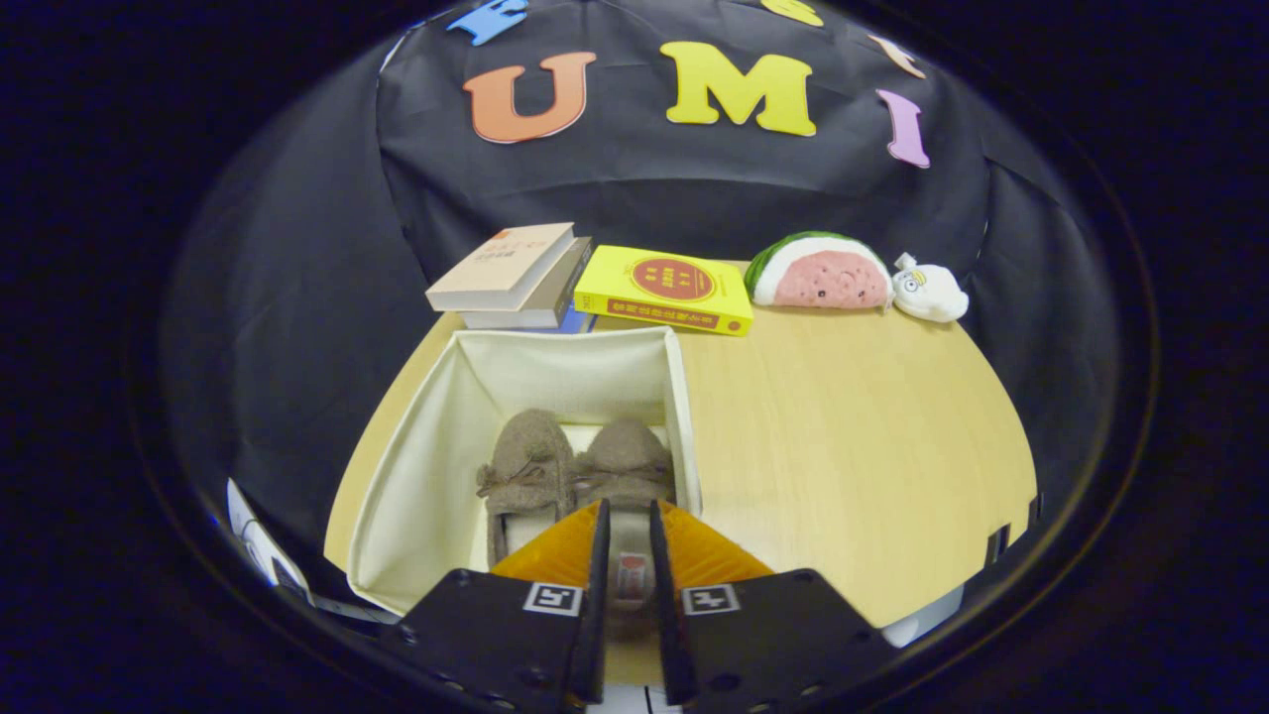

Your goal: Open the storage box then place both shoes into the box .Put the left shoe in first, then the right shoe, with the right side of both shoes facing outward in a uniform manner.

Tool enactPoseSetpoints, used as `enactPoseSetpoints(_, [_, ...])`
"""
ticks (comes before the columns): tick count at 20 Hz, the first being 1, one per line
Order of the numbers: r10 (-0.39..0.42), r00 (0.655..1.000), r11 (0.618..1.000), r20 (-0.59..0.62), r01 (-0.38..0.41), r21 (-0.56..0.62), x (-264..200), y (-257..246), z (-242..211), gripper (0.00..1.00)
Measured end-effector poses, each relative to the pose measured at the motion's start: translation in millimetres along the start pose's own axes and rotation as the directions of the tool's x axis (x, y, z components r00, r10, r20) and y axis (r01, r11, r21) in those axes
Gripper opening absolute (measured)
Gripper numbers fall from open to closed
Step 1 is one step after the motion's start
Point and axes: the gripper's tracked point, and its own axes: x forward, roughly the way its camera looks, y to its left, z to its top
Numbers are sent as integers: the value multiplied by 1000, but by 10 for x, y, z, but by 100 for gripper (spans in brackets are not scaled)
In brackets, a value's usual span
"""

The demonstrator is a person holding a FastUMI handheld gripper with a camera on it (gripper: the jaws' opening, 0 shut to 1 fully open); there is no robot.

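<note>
Brown shoes, 2, sit in the open box (416, 466) near the counter's (853, 446) left edge; the claw (627, 540) pinches the right shoe's (627, 466) heel. Next, probably release and withdraw.

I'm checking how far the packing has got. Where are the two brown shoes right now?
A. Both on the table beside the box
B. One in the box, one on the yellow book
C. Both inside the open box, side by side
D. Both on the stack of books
C: both brown shoes lie side by side inside the open box, and the fingers straddle the heel of the right-hand one.
</note>
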Motion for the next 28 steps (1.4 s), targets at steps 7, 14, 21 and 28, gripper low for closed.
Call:
enactPoseSetpoints(7, [-79,991,996,106,83,-37,-374,-157,71,98])
enactPoseSetpoints(14, [-125,950,992,286,125,18,-1051,-538,93,97])
enactPoseSetpoints(21, [-123,870,988,478,61,143,-1746,-825,-31,97])
enactPoseSetpoints(28, [-135,812,990,568,83,118,-2062,-1217,-163,95])
